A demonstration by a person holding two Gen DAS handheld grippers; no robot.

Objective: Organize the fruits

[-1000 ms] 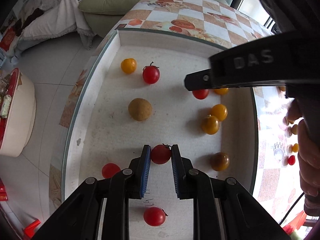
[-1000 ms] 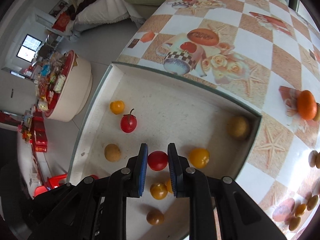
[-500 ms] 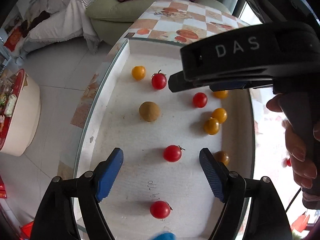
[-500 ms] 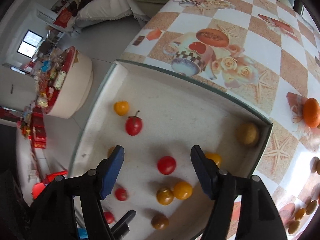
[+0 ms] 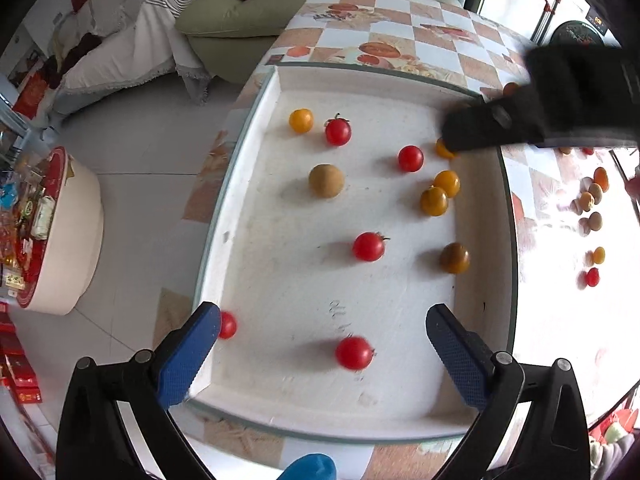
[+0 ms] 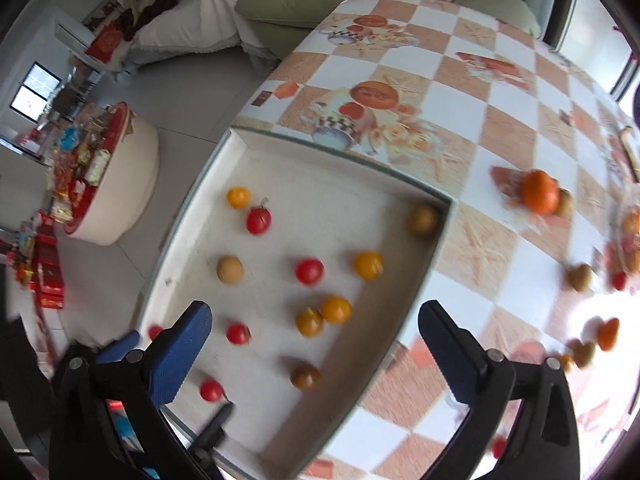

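A white tray (image 5: 256, 128) on the checked table holds several red and yellow cherry tomatoes and brown round fruits. A red tomato (image 5: 369, 246) lies mid-tray, another red tomato (image 5: 354, 353) lies near the front edge. My left gripper (image 5: 322, 350) is open and empty above the tray's near end. My right gripper (image 6: 316, 354) is open and empty above the tray (image 6: 434, 256), and its black body shows in the left wrist view (image 5: 540, 104). A red tomato (image 6: 309, 271) lies below it mid-tray.
Loose fruits lie on the checked tablecloth right of the tray: an orange (image 6: 539, 192), a brown fruit (image 6: 579, 277) and small tomatoes (image 5: 592, 277). A green sofa (image 5: 224, 12) stands beyond the table. A round stool with snacks (image 5: 48, 232) stands on the floor at left.
Both grippers opened and let go of their red tomatoes, which now lie in the tray. Both grippers then pulled back and up; the right one swung toward the table's right side.
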